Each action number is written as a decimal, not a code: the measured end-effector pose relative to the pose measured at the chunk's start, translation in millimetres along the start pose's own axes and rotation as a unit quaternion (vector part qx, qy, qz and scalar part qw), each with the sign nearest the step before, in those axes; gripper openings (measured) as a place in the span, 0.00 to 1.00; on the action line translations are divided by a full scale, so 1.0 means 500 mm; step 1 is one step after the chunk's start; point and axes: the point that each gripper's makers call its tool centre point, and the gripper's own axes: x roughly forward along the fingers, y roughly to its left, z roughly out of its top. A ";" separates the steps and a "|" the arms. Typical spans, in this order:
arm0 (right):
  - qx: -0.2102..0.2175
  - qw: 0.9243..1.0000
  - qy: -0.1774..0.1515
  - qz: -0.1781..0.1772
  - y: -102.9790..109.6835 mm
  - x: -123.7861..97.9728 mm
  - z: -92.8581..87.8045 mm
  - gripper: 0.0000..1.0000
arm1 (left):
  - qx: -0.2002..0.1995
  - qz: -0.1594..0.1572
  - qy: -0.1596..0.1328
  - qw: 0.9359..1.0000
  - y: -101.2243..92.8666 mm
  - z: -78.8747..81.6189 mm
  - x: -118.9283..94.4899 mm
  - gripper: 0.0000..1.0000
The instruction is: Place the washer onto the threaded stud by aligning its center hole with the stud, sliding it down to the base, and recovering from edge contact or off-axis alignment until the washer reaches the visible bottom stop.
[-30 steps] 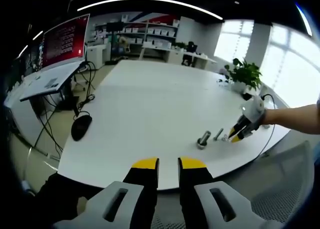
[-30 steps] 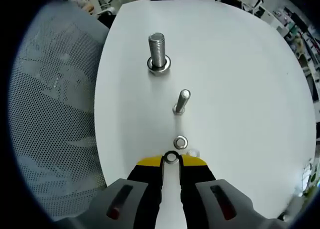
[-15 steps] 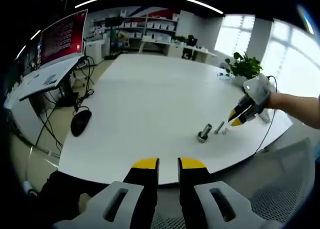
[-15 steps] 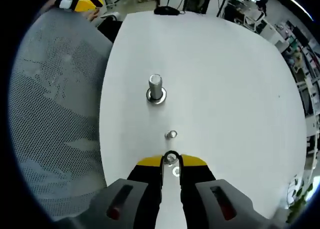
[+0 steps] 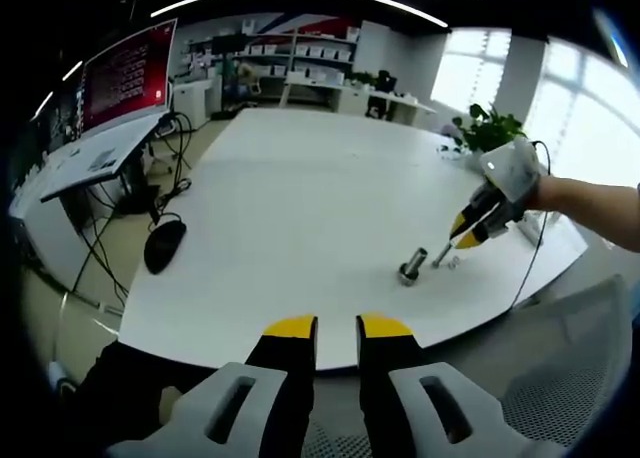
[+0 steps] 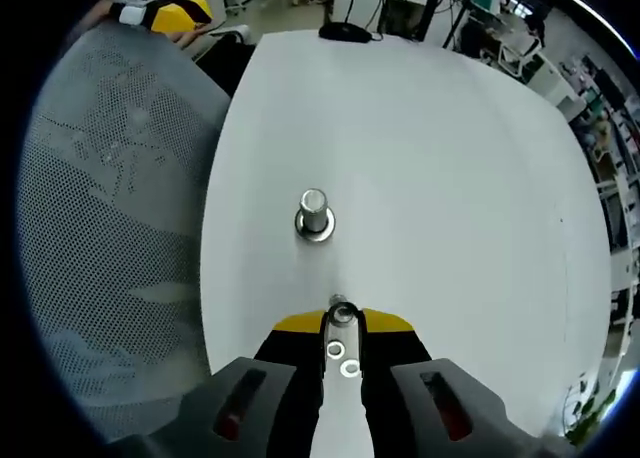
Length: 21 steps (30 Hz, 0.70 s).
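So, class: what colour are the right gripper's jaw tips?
Yellow, on the right gripper; right gripper view shows it best.

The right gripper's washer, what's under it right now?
Under the washer in the right gripper sits the small stud's top; its shaft is covered. Two loose rings lie on the table between the jaws.

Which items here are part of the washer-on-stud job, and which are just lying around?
Job:
washer, pinched at the right gripper tips
small stud, right below those tips
right gripper, shut on the washer

Lying about:
large bolt with its own washer at the base
two loose nuts on the table
mouse
plant
mesh chair
left gripper, idle, off the table's edge
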 end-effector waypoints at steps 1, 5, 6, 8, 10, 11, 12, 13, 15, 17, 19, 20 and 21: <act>-0.001 1.000 0.003 0.001 0.000 0.003 -0.001 0.13 | 0.000 0.000 0.000 1.000 0.000 0.000 0.000 0.13; -0.002 1.000 0.015 0.007 -0.001 0.013 -0.008 0.13 | -0.002 0.000 -0.001 1.000 0.000 0.000 0.000 0.13; -0.004 1.000 0.017 0.007 -0.002 0.018 -0.010 0.13 | -0.002 0.000 -0.001 1.000 0.001 0.000 0.000 0.13; -0.006 1.000 0.023 0.010 -0.003 0.030 -0.016 0.13 | -0.002 0.000 0.000 1.000 0.001 0.000 0.000 0.13; -0.003 1.000 0.028 0.013 -0.002 0.039 -0.021 0.13 | -0.002 0.000 -0.001 1.000 0.001 0.000 0.000 0.13; -0.003 0.999 0.028 0.014 -0.003 0.044 -0.021 0.13 | -0.002 0.001 -0.001 1.000 0.001 0.000 0.000 0.13; -0.001 0.999 0.031 0.015 -0.003 0.051 -0.024 0.13 | -0.002 0.001 -0.001 1.000 0.001 0.000 0.000 0.13; 0.000 0.999 0.032 0.017 -0.002 0.056 -0.025 0.13 | -0.002 0.001 -0.001 1.000 0.001 0.000 0.000 0.13; 0.000 0.999 0.038 0.021 0.002 0.069 -0.030 0.13 | -0.003 0.001 -0.001 1.000 0.002 0.000 0.000 0.13; -0.002 0.999 0.042 0.025 0.006 0.082 -0.033 0.13 | -0.004 0.002 0.001 1.000 0.002 -0.001 0.000 0.13; -0.004 0.999 0.046 0.027 0.009 0.090 -0.035 0.13 | -0.005 0.003 0.002 1.000 0.003 -0.002 0.001 0.13; -0.004 0.999 0.047 0.028 0.009 0.092 -0.035 0.13 | -0.005 0.004 0.002 1.000 0.004 -0.002 0.001 0.13; -0.004 0.998 0.048 0.028 0.009 0.095 -0.036 0.13 | -0.006 0.004 0.003 1.000 0.004 -0.002 0.001 0.13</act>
